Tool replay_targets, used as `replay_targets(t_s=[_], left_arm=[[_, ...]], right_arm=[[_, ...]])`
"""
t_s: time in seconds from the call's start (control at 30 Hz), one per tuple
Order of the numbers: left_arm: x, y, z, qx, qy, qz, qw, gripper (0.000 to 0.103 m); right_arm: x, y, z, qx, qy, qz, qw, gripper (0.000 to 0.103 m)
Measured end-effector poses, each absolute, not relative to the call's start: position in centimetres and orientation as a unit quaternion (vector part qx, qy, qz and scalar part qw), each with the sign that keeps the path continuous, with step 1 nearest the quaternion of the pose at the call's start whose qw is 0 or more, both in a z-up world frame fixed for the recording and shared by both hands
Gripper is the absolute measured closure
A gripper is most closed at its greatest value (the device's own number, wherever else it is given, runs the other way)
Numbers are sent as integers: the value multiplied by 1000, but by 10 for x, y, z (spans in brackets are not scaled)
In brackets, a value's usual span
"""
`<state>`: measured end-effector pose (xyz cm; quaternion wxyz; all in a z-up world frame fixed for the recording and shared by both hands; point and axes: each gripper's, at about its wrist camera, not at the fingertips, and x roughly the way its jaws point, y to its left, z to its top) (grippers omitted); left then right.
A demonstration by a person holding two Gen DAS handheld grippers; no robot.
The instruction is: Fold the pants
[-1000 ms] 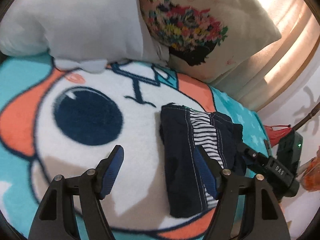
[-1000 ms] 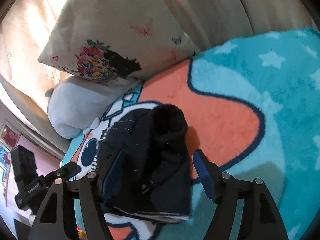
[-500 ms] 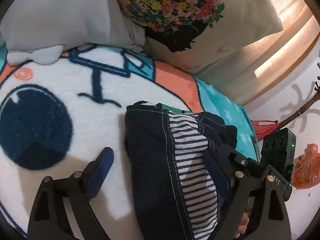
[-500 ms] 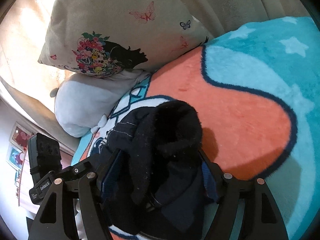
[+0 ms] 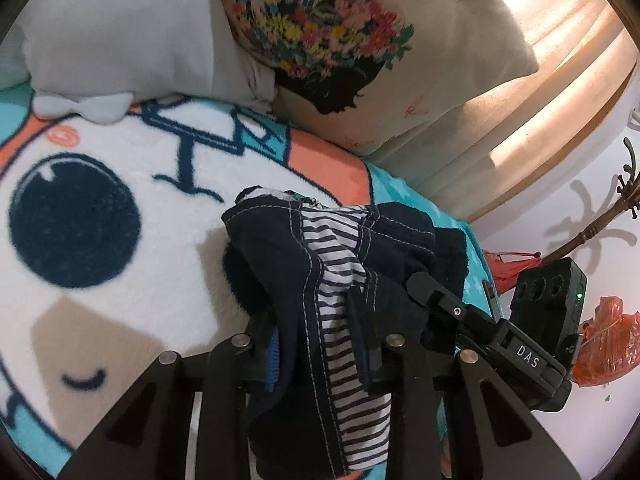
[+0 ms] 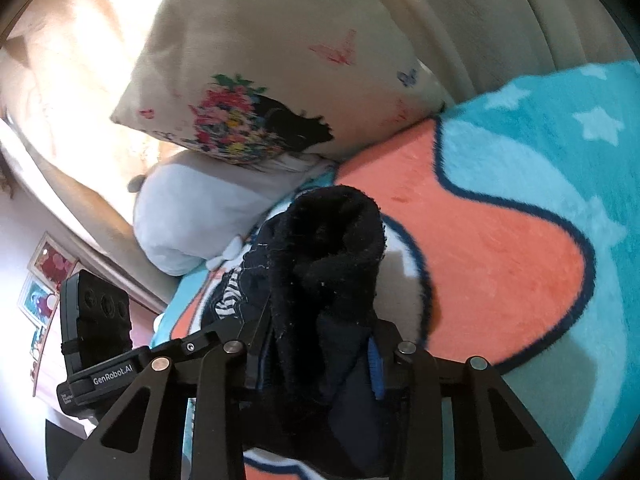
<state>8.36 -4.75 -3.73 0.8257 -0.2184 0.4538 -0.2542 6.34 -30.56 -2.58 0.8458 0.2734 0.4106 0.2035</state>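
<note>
Both tools have just been closing: the left tool (image 5: 320, 354) and the right tool (image 6: 316, 354) now each pinch a side of the dark pants (image 5: 316, 280) on the blanket (image 5: 120, 280), ready, I judge, for lifting into a fold.

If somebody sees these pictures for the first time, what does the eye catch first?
First, the dark navy pants with a striped lining, bunched at centre between both grippers, whose jaws have just been closing on the fabric. Under them lies the bright cartoon blanket with its big dark eye. Behind leans a cream pillow printed with flowers.
</note>
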Motion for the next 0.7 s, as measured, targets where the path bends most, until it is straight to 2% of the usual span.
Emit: replay_targets(t_s=[0.37,0.7], left_arm=[[63,-10,-16,-233,413,-220,852,75],[78,-7,0,-195,400,-192,875,75]], right_arm=[[54,-269,-8,253,404,250,842,63],[78,-241,3,223,409,253,848,63]])
